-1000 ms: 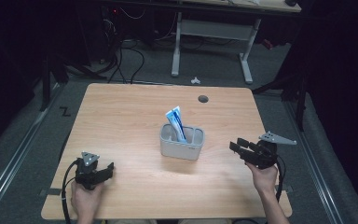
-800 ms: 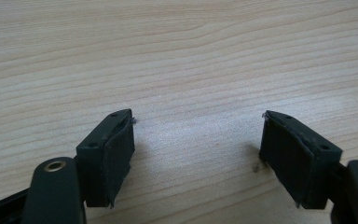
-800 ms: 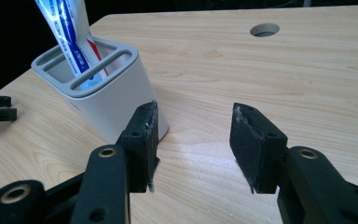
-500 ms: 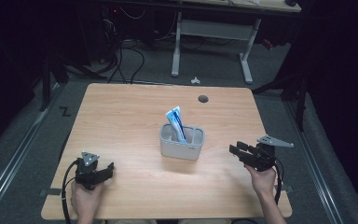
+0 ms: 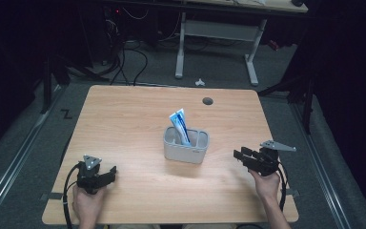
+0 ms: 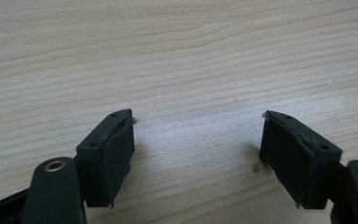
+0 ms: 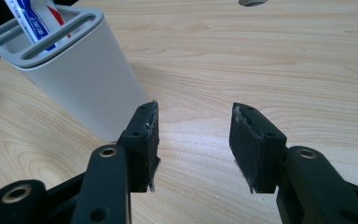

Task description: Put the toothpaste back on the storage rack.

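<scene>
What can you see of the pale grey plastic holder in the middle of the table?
The pale grey plastic holder stands upright near the centre of the light wooden table. It has rounded corners, smooth matt walls narrowing slightly downward, and a top divided into slots. A blue-and-white tube leans out of one slot. Neither gripper touches it.

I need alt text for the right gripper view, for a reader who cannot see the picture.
The right gripper, its two black jaws open with nothing between them, hangs over a wooden table. A pale grey holder stands just beyond the jaw on the picture's left, with a blue and white tube in it.
</scene>
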Demonstrator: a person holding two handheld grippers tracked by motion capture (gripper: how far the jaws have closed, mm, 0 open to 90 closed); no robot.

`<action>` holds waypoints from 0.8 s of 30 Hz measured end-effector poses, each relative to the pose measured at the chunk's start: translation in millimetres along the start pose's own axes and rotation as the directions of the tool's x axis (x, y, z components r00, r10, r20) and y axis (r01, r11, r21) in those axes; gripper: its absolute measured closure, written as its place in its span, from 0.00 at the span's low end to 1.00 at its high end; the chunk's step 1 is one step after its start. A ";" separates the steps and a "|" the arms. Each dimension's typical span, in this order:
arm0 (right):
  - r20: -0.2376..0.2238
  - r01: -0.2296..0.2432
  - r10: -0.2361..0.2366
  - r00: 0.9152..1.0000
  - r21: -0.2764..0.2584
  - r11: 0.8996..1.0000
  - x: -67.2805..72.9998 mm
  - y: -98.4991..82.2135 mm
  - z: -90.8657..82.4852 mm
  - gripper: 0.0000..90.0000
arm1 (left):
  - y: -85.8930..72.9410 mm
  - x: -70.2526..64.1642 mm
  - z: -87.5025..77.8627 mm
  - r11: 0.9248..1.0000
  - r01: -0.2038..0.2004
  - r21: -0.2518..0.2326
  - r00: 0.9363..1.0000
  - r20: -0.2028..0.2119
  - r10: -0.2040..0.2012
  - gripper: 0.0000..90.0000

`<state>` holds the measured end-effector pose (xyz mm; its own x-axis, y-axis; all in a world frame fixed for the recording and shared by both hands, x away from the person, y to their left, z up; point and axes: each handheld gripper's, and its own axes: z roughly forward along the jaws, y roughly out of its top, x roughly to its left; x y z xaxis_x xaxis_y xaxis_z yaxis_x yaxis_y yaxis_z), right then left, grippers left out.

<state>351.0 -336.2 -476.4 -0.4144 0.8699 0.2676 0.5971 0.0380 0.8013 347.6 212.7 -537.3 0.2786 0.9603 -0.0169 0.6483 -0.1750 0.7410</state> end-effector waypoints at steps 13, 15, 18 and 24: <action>0.037 -0.003 0.001 0.999 0.037 0.999 -5.5 -9.3 12.1 0.58 | 0.0 0.0 0.0 1.000 0.000 0.000 1.000 0.000 0.000 0.30; 0.039 0.002 -0.003 0.999 0.038 0.999 -6.0 -9.7 12.7 0.58 | 0.0 0.0 0.0 1.000 0.000 0.000 1.000 0.000 0.000 0.30; 0.055 0.003 -0.006 0.998 0.052 0.999 -7.7 -13.3 16.5 0.58 | 0.0 0.0 0.0 1.000 0.000 0.000 1.000 0.000 0.000 0.30; 0.073 0.018 -0.023 0.997 0.059 0.998 -7.6 -14.4 21.1 0.58 | 0.0 0.0 0.0 1.000 0.000 0.000 1.000 0.000 0.000 0.30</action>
<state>360.1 -333.0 -501.2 -0.3766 0.9023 0.2097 0.6291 0.0829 0.7729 347.6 212.7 -537.3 0.2783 0.9603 -0.0172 0.6481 -0.1745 0.7413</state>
